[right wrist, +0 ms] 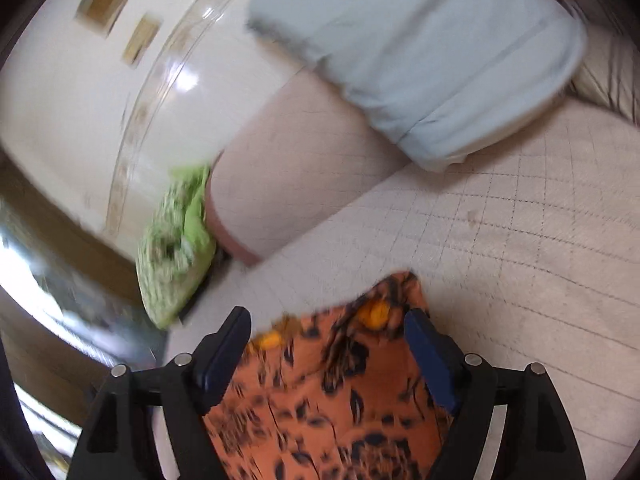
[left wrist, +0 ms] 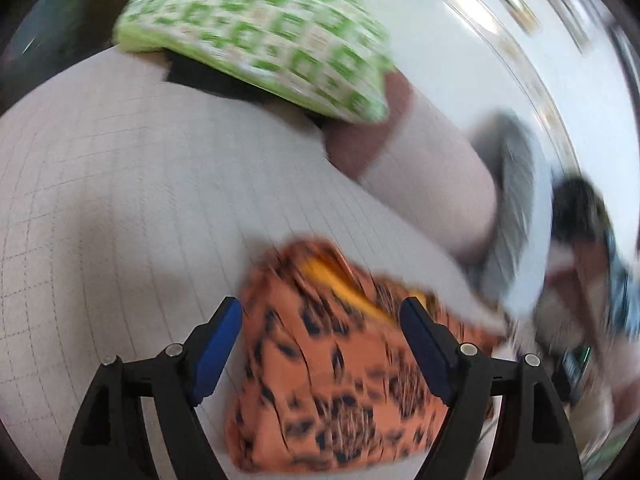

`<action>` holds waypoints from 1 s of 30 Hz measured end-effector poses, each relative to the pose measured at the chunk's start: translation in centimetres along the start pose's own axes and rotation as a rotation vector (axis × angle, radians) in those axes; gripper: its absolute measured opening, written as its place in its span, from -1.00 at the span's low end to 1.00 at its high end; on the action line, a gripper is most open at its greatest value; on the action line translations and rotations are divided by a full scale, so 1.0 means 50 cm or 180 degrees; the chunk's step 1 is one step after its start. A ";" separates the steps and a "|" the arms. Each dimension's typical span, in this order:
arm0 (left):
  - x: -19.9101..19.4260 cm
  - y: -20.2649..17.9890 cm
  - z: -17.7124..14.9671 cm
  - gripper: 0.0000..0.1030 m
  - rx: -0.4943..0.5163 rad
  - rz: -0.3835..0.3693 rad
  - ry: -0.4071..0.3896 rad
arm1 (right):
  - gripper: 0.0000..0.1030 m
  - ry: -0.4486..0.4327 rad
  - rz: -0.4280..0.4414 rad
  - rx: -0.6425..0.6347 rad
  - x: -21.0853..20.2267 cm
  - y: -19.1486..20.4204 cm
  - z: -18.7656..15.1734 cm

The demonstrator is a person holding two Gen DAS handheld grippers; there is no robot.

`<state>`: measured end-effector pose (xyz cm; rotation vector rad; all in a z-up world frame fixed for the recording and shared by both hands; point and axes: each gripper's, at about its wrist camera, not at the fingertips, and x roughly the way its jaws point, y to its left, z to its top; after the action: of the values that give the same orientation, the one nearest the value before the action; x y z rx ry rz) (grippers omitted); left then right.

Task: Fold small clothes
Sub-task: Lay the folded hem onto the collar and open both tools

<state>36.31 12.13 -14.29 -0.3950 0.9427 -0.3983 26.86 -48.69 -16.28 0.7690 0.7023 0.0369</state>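
Observation:
An orange garment with black leopard spots lies folded on the pale grid-lined cloth. My left gripper is open, its blue-padded fingers spread to either side of the garment just above it. In the right wrist view the same orange garment lies under my right gripper, which is also open with its fingers spread over it. Both views are motion-blurred, so I cannot tell whether the fingers touch the cloth.
A green and white patterned folded piece sits at the far edge of the surface, also in the right wrist view. A light blue folded garment lies at the far right. A white tiled floor lies beyond the edge.

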 end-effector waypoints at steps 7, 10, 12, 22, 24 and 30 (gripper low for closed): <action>0.133 -0.120 -0.112 0.58 0.0856 0.0227 0.0635 | -0.27 0.0859 -0.0371 -0.0878 0.127 0.096 -0.139; 0.195 -0.144 -0.110 0.58 0.1033 0.0338 0.0767 | -0.30 0.0987 -0.0452 -0.1040 0.202 0.114 -0.157; 0.241 -0.154 -0.087 0.58 0.1088 0.0446 0.0816 | -0.30 0.0987 -0.0536 -0.1128 0.247 0.123 -0.144; 0.309 -0.132 0.110 0.58 0.0480 0.0658 0.0303 | -0.27 0.0258 -0.0250 -0.0764 0.279 0.130 0.033; 0.281 -0.113 0.116 0.58 0.0297 0.0615 0.0189 | -0.27 0.0214 -0.0189 -0.0774 0.255 0.132 0.033; 0.208 -0.066 0.017 0.58 0.0607 0.0823 0.0353 | -0.27 0.0367 -0.0322 -0.0939 0.153 0.075 -0.040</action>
<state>42.01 4.35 -19.43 -0.0754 1.0393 -0.2725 32.40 -42.57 -19.19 0.4505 0.8233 0.0914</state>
